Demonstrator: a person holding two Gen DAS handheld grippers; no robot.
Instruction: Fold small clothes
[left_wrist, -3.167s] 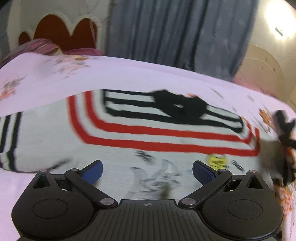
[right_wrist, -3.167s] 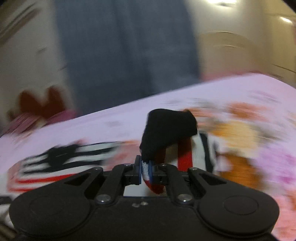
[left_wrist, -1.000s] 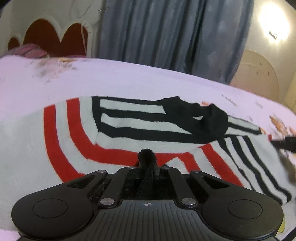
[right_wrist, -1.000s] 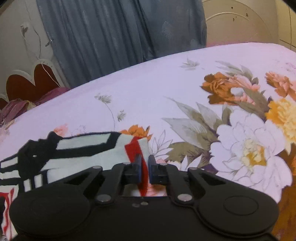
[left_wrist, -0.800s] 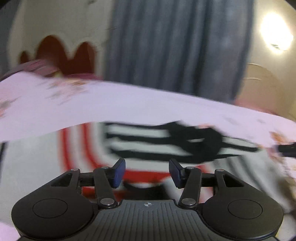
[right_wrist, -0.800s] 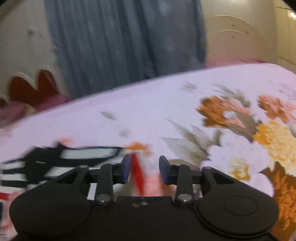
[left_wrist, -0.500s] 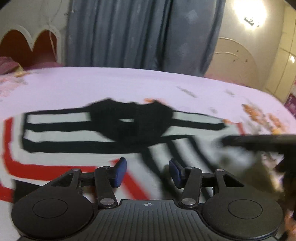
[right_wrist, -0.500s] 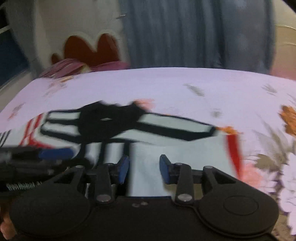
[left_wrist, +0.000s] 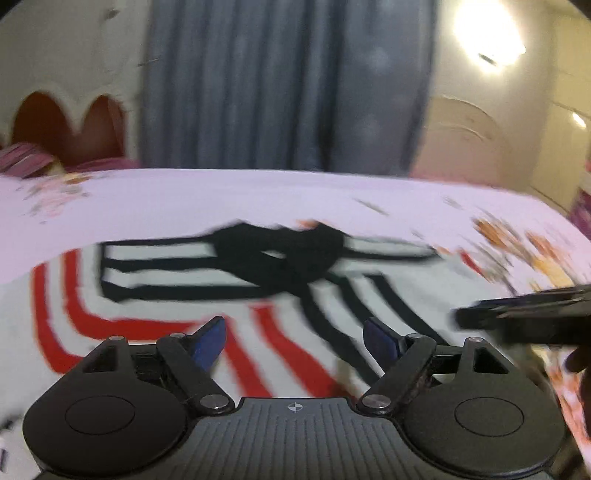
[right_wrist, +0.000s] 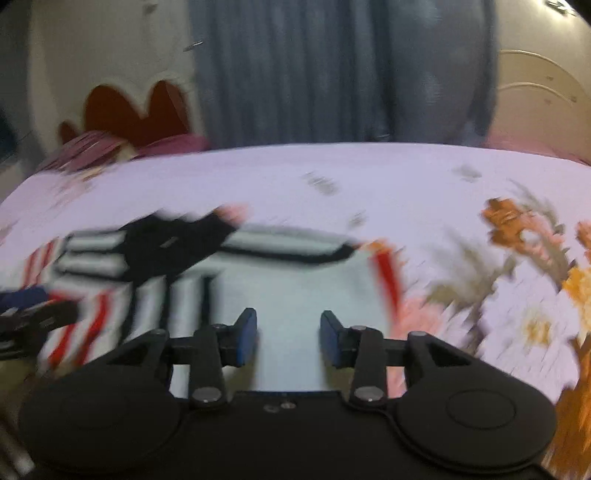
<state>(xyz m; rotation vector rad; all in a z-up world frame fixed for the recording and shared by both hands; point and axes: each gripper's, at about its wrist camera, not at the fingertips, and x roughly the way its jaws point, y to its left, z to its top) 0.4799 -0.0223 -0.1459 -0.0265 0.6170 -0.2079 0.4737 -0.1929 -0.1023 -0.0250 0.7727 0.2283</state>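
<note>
A small white sweater (left_wrist: 159, 291) with red and black stripes and a black collar (left_wrist: 280, 254) lies flat on the bed, both sleeves folded in over its body. It also shows in the right wrist view (right_wrist: 288, 295). My left gripper (left_wrist: 295, 339) is open and empty just above the sweater's near part. My right gripper (right_wrist: 288, 336) is open and empty over the white folded part. The right gripper's body (left_wrist: 524, 314) shows at the right of the left wrist view, and the left gripper (right_wrist: 33, 314) at the left of the right wrist view. Both views are blurred.
The bed has a pale lilac sheet (right_wrist: 369, 177) with orange and white flowers (right_wrist: 535, 236) to the right. A red scalloped headboard (left_wrist: 66, 122) and pink pillow (right_wrist: 110, 147) are at the far left. A grey curtain (left_wrist: 280, 81) hangs behind the bed.
Both grippers let go of the folded sleeves about a second ago, opened, and pulled back. The left jaws have opened wider since half a second ago. The sweater lies still.
</note>
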